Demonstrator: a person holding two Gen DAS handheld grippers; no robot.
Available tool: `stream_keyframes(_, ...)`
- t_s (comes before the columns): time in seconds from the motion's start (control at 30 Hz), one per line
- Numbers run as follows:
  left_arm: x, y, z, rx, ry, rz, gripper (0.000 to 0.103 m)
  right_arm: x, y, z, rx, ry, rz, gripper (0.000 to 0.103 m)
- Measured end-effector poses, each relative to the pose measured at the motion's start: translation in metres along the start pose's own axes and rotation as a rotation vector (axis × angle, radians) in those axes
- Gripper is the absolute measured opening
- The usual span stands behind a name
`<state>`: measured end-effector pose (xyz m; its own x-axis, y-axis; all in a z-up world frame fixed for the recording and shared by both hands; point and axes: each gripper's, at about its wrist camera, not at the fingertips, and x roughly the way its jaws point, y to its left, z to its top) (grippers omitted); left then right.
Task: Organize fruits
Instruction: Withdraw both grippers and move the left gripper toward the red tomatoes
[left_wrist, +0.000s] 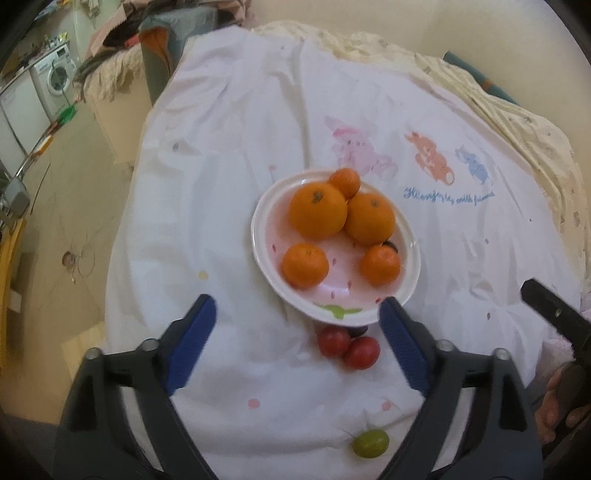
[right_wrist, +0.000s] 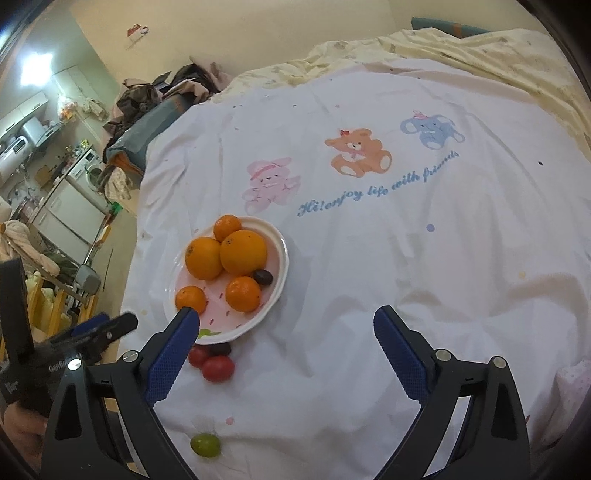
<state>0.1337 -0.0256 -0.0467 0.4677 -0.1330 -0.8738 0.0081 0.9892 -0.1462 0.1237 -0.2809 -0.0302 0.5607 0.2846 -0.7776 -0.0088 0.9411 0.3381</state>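
A white plate (left_wrist: 266, 254) (right_wrist: 275, 295) on the white sheet holds two big oranges (left_wrist: 317, 211) (right_wrist: 243, 252), three small tangerines (left_wrist: 305, 266) (right_wrist: 242, 293) and a dark grape (right_wrist: 263, 277). Two red tomatoes (left_wrist: 349, 348) (right_wrist: 218, 368) and a dark grape (right_wrist: 221, 348) lie just in front of the plate. A green grape (left_wrist: 370, 443) (right_wrist: 205, 445) lies nearer. My left gripper (left_wrist: 297, 314) is open and empty above the tomatoes. My right gripper (right_wrist: 286, 325) is open and empty, right of the plate.
The sheet (right_wrist: 369, 258) with printed animals covers a bed. The bed's left edge drops to the floor (left_wrist: 66, 221). A washing machine (left_wrist: 55, 75) and clutter stand at the far left. The right gripper's body (left_wrist: 554, 314) shows at the left wrist view's right edge.
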Motion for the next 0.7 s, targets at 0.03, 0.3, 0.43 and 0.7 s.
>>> stream_keyframes(0.03,0.002,-0.001,-0.002,0.005,0.008,0.000,0.093,0.001,-0.001,0.000,0.007,0.004,0.000,0.098)
stream_keyframes(0.3,0.041,-0.024,-0.028,0.057,0.174,-0.014,0.093,0.010,-0.006,-0.001,0.038,0.054,-0.005,0.098)
stream_keyframes(0.43,0.054,-0.027,-0.033,0.033,0.209,-0.025,0.090,0.010,-0.009,-0.001,0.043,0.055,0.000,0.098)
stream_keyframes(0.7,0.070,-0.003,-0.026,-0.134,0.274,-0.074,0.059,0.013,-0.013,-0.002,0.064,0.074,0.009,0.098)
